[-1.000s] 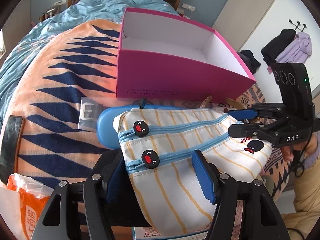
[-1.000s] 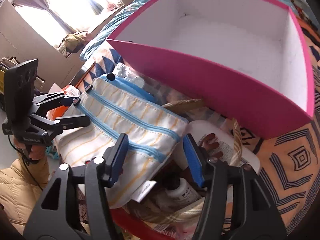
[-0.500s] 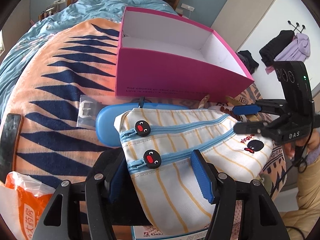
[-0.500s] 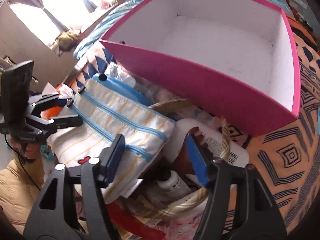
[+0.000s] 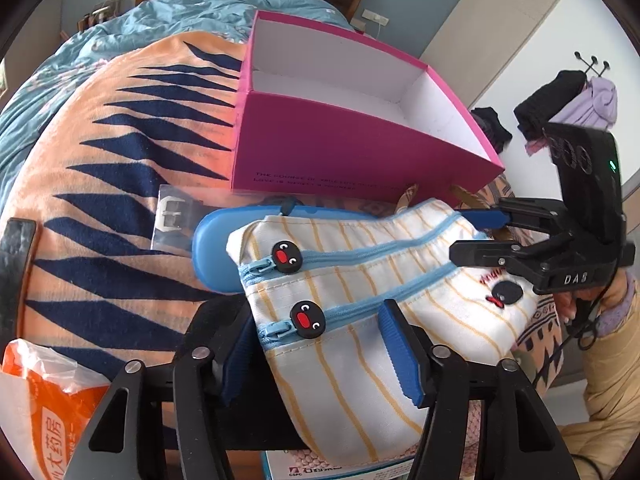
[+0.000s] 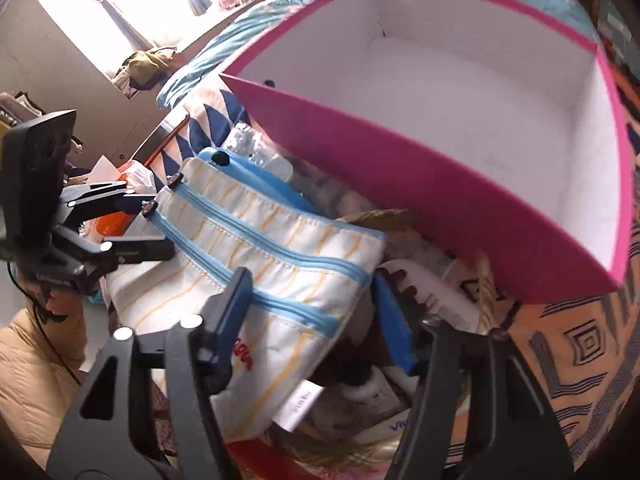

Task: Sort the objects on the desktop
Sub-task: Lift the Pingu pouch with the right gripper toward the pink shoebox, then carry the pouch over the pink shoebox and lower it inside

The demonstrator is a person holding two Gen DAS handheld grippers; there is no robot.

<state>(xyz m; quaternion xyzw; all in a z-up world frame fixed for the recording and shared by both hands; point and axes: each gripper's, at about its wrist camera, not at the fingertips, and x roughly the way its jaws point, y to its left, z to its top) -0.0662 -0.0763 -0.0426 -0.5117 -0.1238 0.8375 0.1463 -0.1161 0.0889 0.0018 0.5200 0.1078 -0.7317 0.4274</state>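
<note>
A white pouch with yellow stripes and blue zips lies over a blue case in front of an open, empty pink box. My left gripper holds one end of the pouch between its blue pads. My right gripper straddles the other end of the pouch; its jaws stand close around it. The right gripper also shows in the left wrist view. The left gripper shows in the right wrist view. The pink box is just beyond the pouch.
All lies on a bed with an orange and navy blanket. An orange and white plastic bag sits at the near left. Bottles and small packs lie in a pile under the pouch. A clear packet lies left of the blue case.
The right gripper has moved in over the pouch's end and its jaws have narrowed around it. That end of the pouch has risen. The left gripper has kept its hold.
</note>
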